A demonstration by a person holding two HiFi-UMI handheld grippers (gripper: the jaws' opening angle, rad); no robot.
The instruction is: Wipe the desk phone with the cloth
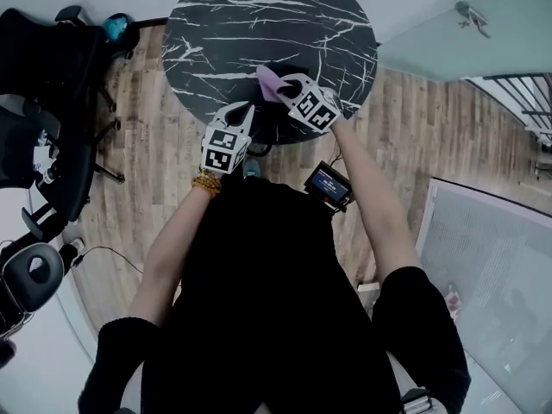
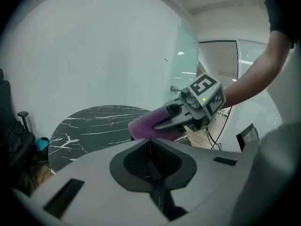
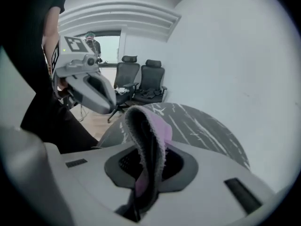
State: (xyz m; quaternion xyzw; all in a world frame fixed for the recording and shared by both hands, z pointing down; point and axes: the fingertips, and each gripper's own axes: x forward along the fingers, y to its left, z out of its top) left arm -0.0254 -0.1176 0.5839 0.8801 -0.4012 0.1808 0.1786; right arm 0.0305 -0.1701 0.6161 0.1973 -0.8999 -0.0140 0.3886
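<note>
- Purple cloth [image 3: 151,126] hangs folded from the right claw [image 3: 149,157], which is clamped tight on it above the worktop's near edge.
- Left claw [image 2: 150,142] is pressed closed on nothing, just beside the right.
- Marble worktop [image 1: 259,15]: I cannot make out the phone; wiping seems not yet begun, so the next move needs it found.
- Office chairs [image 3: 141,81] stand far off, blocking nothing.

No legible txt, brand, no. or sign anywhere. Black-and-white square marker patterns on the cubes of the left claw [image 1: 243,110] & right claw [image 1: 285,83] are codes, not letters. Small black device w/ blue lit screen [image 1: 329,182] shows pale lines, too small to read.
</note>
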